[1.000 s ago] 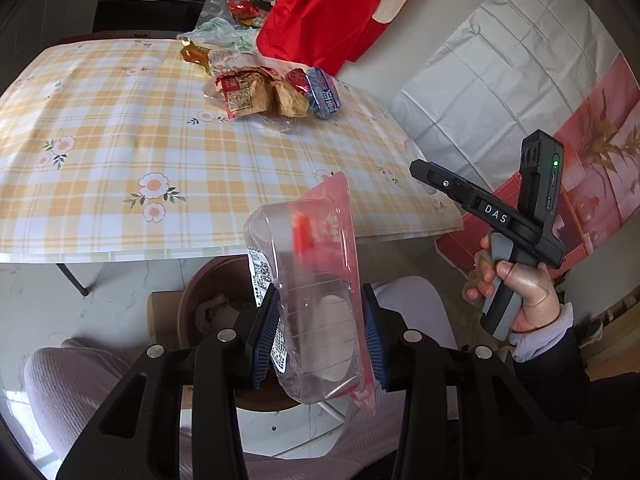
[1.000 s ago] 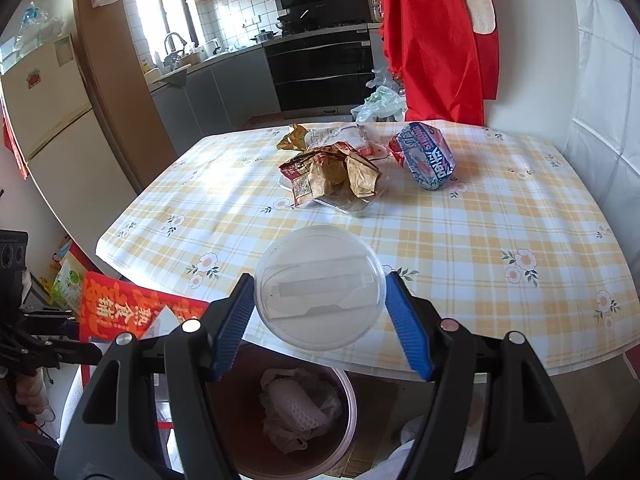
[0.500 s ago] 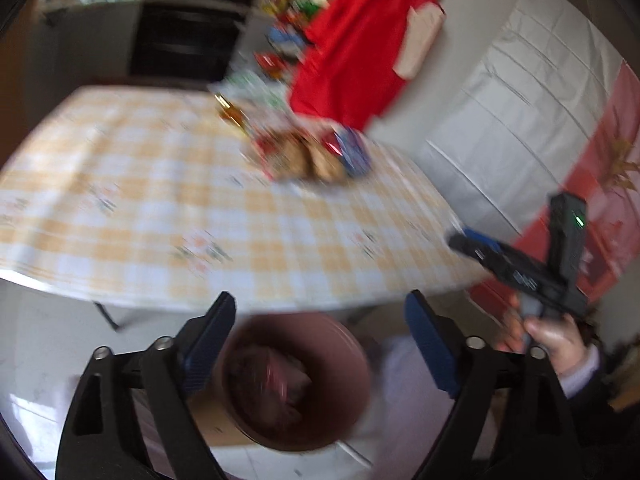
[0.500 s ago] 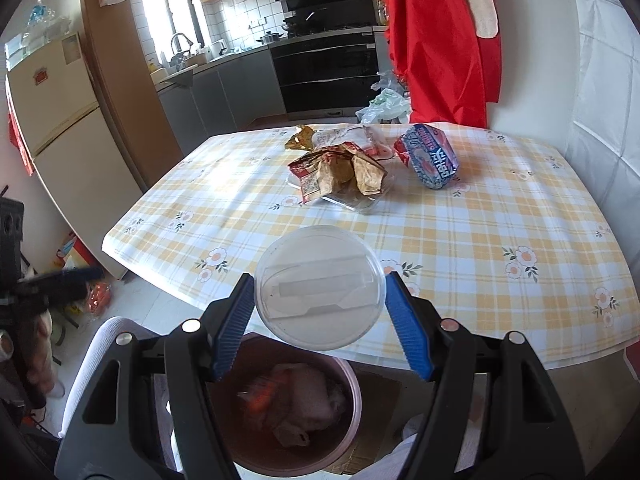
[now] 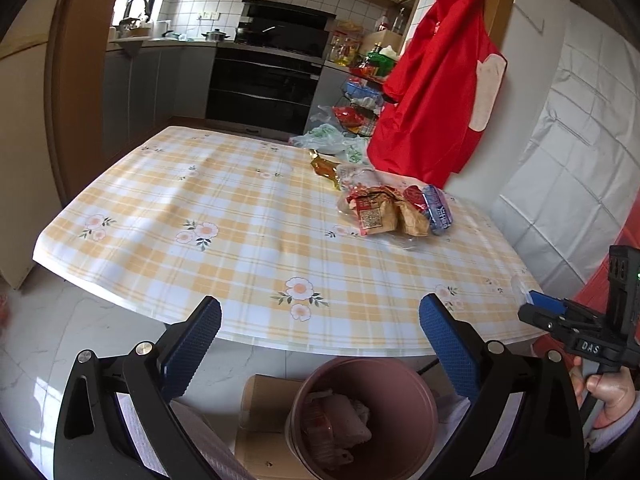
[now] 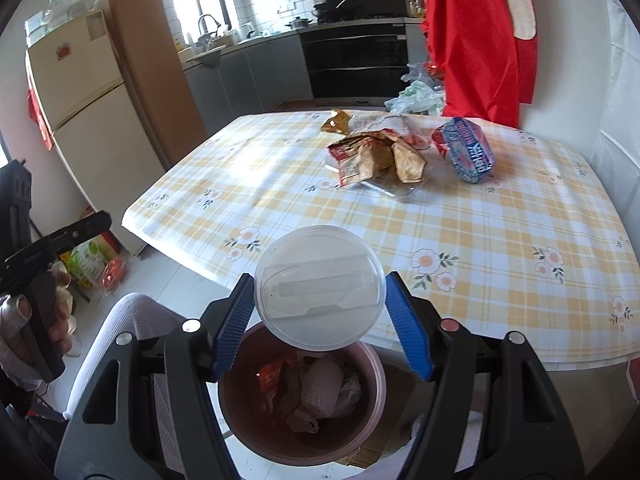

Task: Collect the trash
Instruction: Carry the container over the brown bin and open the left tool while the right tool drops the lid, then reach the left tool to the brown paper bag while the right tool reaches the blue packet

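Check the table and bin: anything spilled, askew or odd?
Nothing spilled. Wrappers and a blue packet lie in a loose heap on the table, uncollected. The right gripper holds a clear lid over the bin.

- Right gripper [image 6: 320,322]: pads clamp a clear round lid [image 6: 320,286], directly above the pink bin [image 6: 240,416] at 6 o'clock.
- Bin contents: crumpled wrappers [image 6: 316,394].
- Table [image 6: 500,248]: snack packets [image 6: 376,158] at 12 o'clock.
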A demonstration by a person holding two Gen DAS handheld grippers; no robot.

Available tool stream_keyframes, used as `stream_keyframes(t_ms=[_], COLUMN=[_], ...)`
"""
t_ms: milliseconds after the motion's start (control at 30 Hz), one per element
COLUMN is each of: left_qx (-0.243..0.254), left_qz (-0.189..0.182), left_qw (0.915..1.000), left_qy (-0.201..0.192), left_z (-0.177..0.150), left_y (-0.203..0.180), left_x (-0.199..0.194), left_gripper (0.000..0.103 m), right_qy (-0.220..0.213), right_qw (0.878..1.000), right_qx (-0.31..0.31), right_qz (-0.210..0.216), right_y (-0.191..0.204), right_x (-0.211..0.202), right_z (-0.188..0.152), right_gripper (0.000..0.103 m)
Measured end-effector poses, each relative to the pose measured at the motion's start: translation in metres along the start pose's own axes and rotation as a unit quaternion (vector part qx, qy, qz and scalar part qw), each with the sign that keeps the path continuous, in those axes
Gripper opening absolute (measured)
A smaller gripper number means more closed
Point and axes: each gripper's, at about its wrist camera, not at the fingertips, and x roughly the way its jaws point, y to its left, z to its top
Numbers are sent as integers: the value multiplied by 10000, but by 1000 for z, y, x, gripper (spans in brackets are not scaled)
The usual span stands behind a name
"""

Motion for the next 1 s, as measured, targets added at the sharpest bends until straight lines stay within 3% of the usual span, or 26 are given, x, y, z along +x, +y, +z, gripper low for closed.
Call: stream_keyframes(t_ms=[333,467,667,1000], left_qx=[23,23,-35,-20], left_qz=[58,70,82,104], left_qw=[9999,9999,9999,9997], left_qy=[85,110,124,208], left_z=[-4,-4,-3,-2], left_y=[1,1,5,4], left_x=[4,6,8,17], left_gripper=[97,97,97,97], right_qy=[304,268,206,263], right_qw=[9990,9988,9996,9989], right_qx=[-225,-362,-189,202], right_qz=[242,181,-5,-320], right_y=[19,25,15,-10], right_x=[12,12,12,18], right_z=[-7,-6,-2,-1], right_gripper=[68,82,91,97])
